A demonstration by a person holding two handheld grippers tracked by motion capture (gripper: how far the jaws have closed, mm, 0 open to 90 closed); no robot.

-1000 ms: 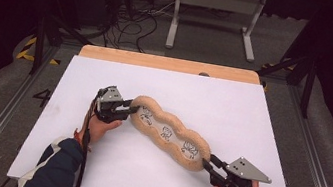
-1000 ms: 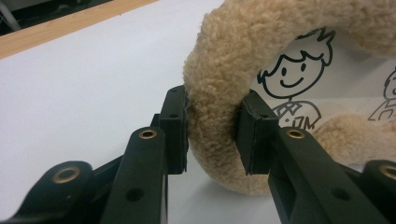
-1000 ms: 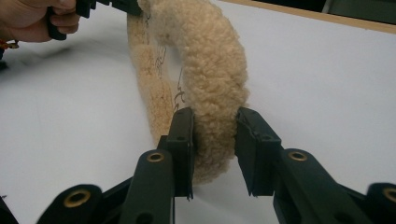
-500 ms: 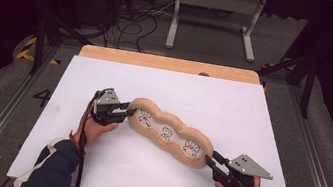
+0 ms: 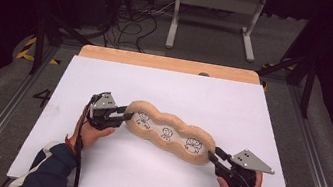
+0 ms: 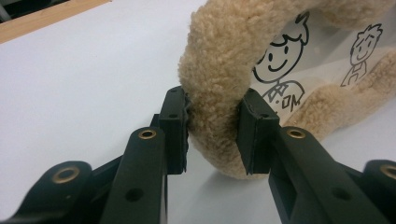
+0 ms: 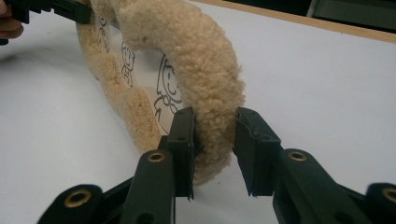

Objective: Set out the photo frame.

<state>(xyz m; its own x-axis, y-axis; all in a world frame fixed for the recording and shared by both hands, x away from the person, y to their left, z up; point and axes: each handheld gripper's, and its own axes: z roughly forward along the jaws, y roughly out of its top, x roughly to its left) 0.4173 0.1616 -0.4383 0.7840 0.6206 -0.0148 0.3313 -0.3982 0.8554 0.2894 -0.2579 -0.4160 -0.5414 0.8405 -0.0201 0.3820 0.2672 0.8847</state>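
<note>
Plush case [image 5: 168, 132] shifted slightly w/ both hands, left gripper [image 5: 123, 115] & right gripper [image 5: 213, 154] jaws clamping its ends

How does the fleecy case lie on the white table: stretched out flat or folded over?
Stretched out: the fleecy case runs lengthwise between the left hand-held gripper and right hand-held gripper, all three cartoon windows facing up.

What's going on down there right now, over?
Left gripper clamped on one end of the fleecy pouch. Right gripper clamped on the other end. White table, nothing in the way.
</note>
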